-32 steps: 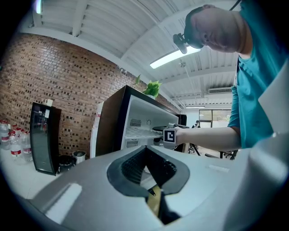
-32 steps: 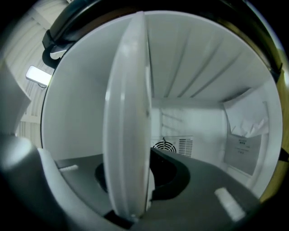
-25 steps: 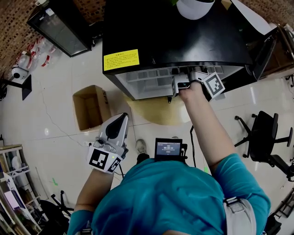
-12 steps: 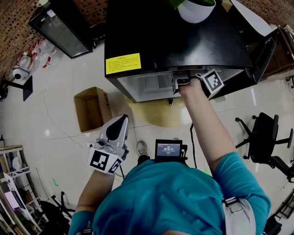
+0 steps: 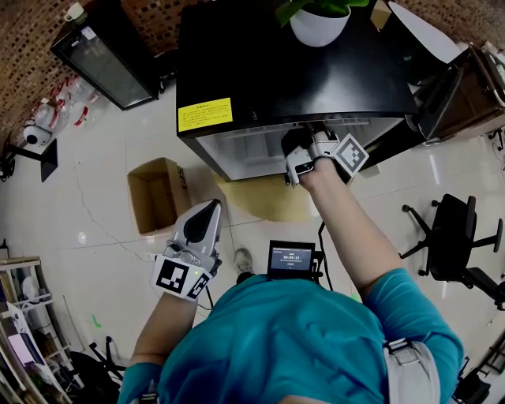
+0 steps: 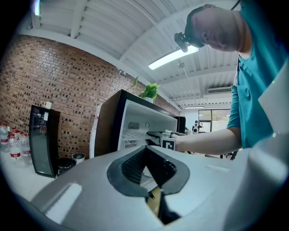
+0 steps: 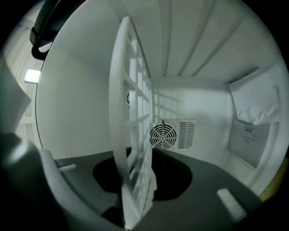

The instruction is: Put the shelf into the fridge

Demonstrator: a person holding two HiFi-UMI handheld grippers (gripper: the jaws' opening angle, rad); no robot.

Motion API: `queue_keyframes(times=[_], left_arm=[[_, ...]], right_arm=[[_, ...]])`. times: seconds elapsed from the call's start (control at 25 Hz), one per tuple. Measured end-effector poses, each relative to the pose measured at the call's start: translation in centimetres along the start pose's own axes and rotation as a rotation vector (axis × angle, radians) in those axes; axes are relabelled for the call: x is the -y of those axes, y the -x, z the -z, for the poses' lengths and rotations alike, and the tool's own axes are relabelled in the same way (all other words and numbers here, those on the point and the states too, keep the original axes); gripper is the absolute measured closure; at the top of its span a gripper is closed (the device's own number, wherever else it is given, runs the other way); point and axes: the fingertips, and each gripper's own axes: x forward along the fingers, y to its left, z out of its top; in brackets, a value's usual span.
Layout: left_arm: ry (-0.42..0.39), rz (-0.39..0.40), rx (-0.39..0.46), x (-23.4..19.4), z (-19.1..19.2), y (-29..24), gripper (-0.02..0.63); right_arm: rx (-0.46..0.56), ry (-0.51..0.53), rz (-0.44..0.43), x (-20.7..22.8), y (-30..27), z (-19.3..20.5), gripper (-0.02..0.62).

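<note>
The white grid shelf (image 7: 131, 135) stands edge-on between my right gripper's jaws, its far part reaching into the white fridge interior (image 7: 203, 103), where a round fan grille (image 7: 162, 135) shows on the back wall. My right gripper (image 7: 133, 198) is shut on the shelf's near edge. From the head view, the right gripper (image 5: 293, 146) sits at the mouth of the black fridge (image 5: 292, 71), the shelf (image 5: 245, 150) pale under the top edge. My left gripper (image 5: 209, 209) hangs low over the floor, away from the fridge, shut and empty (image 6: 146, 180).
A potted plant (image 5: 319, 20) stands on the fridge top. The fridge door (image 5: 450, 87) hangs open at the right. An open cardboard box (image 5: 158, 193) lies on the floor to the left. A black glass-front cooler (image 5: 106, 55) is at far left, an office chair (image 5: 454, 237) at right.
The shelf, which stuck out of the fridge a second ago, has slid in. The right gripper has shifted slightly left and the shelf's grid now shows. The left gripper barely moved.
</note>
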Motion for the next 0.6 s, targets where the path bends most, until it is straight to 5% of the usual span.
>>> queue_keyframes(times=[0.08,0.2,0.32,0.36,0.6], left_arm=[[-0.003,0.007,0.003,0.5,-0.4,-0.3,0.609],[-0.010,0.015,0.010,2.0,-0.8,-0.2,0.609],[-0.022,0.031,0.020,7.3,0.1,1.5,0.609],[-0.027,0.037,0.022,9.6,0.6,1.9,0.609],[-0.028,0.030,0.024,19.3,3.0,1.9,0.609]], right_arm=[[-0.057,-0.003,-0.018,0.2,1.3,1.1,0.462],[-0.156,0.111,-0.016,-1.3,4.0,2.1,0.543],[-0.268,0.158,-0.002,-2.0,10.8,3.4,0.529],[-0.317,0.184,-0.026,-2.5,13.5,3.8,0.601],[-0.564,0.431,-0.333,-11.8,23.9,5.4,0.594]])
